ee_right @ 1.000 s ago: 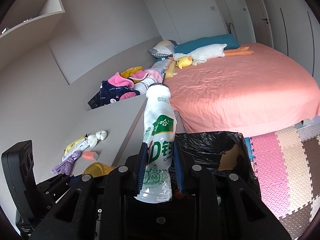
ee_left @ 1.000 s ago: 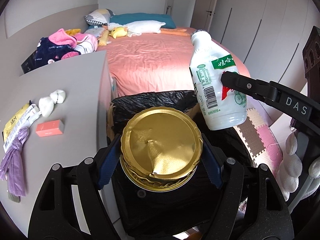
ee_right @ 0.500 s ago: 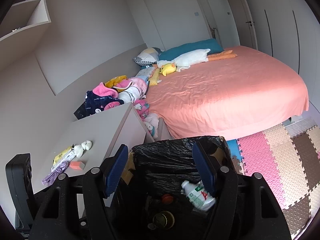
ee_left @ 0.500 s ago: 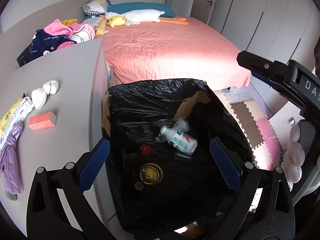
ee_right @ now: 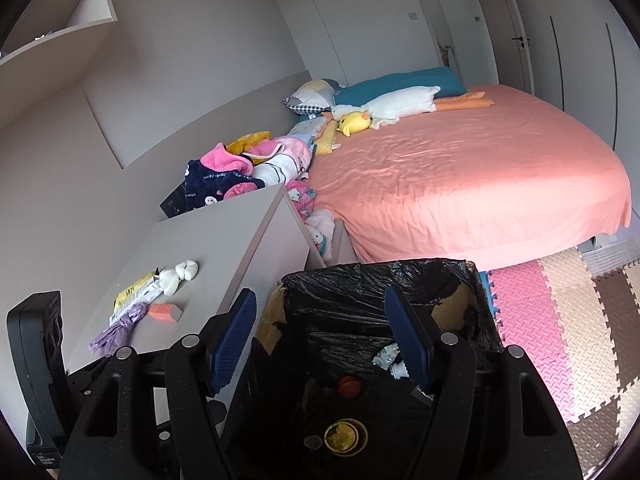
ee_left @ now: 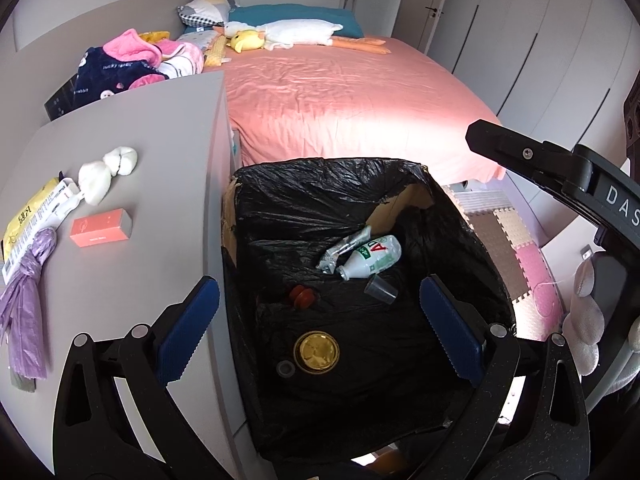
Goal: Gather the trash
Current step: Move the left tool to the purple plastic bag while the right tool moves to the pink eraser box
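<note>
Presently we find both the left gripper (ee_left: 320, 326) and the right gripper (ee_right: 320, 340) spread wide and holding nothing, poised above the black-lined bin (ee_left: 280, 192). Inside it we note the white bottle (ee_left: 374, 258) lying on its side beside a crumpled wrapper (ee_left: 344, 248), with the gold lid (ee_left: 316, 352) nearer us. Still on the grey cabinet (ee_left: 160, 160) we record an orange box (ee_left: 100, 227), white tissue (ee_left: 106, 170) and a purple bag (ee_left: 26, 304).

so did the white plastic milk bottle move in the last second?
Yes. The white plastic milk bottle dropped from above the black-lined trash bin to its bottom.
</note>
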A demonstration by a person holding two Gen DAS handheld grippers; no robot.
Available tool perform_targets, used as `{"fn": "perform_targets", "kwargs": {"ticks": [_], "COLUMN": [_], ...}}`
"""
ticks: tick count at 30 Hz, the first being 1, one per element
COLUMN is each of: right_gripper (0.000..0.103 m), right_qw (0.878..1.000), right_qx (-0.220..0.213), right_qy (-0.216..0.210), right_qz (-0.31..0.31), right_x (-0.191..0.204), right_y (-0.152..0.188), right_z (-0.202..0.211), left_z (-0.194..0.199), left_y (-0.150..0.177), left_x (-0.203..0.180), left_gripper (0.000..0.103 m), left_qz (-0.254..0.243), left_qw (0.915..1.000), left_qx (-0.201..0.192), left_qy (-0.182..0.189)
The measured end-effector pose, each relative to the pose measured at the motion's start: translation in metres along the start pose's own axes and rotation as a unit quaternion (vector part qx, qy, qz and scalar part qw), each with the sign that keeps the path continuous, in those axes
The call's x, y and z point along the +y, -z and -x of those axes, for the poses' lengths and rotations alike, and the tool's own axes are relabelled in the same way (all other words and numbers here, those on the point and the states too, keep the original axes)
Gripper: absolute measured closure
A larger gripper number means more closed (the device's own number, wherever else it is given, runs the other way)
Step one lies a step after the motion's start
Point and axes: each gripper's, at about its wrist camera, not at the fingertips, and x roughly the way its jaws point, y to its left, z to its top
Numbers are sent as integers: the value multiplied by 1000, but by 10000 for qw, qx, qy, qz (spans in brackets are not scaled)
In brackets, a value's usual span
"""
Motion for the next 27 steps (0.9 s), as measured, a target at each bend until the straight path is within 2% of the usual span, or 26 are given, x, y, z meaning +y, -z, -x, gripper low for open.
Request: {"fn": "perform_targets", "kwargs": {"ticks": [27], "right_gripper": [34], "right_qw": [9925], "right_qx": [576], "right_qy": [-677], "right_qz": [841], "right_x": [89], "right_y": [13], "right_z": [-58], "left_z": [30], "left_y": [20], "left_x": [98], "left_gripper": [6], "left_qz": [772], "left_qw": [9943], "left_qx": [-132], "left_qy": [-720]}}
